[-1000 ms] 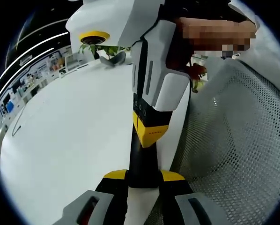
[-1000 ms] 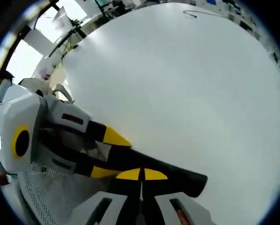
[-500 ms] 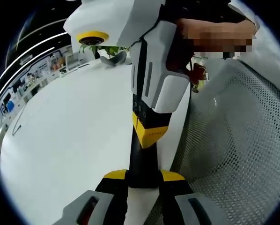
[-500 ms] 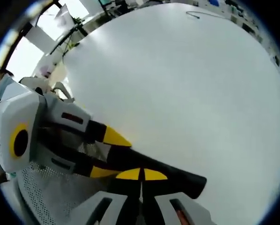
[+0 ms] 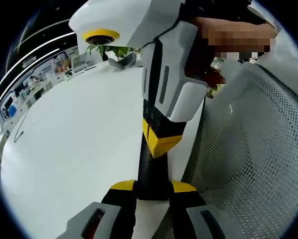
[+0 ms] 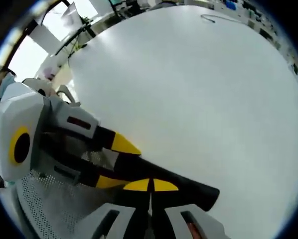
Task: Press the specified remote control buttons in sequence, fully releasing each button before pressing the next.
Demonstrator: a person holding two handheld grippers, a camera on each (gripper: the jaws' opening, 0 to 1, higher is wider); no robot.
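Note:
A slim black remote (image 5: 153, 169) stands clamped between the yellow-tipped jaws of my left gripper (image 5: 154, 187), held just above the white table (image 5: 79, 134). My right gripper (image 5: 162, 141) reaches in from above, its jaws together, its yellow tip resting on the remote's face. In the right gripper view my right gripper (image 6: 150, 185) is shut with its tips touching the remote (image 6: 194, 189), which runs off to the right. My left gripper (image 6: 116, 163) comes in from the left and grips the remote's other end. The buttons are hidden under the tips.
A white mesh chair (image 5: 248, 149) stands close beside the table's edge. A potted plant (image 5: 111, 51) and a thin cable (image 5: 19, 132) lie at the far side. Shelves and desks line the room beyond the cable (image 6: 216, 19).
Both views have shifted slightly with the hands. The right gripper's tip stays on the remote and the left gripper keeps its hold.

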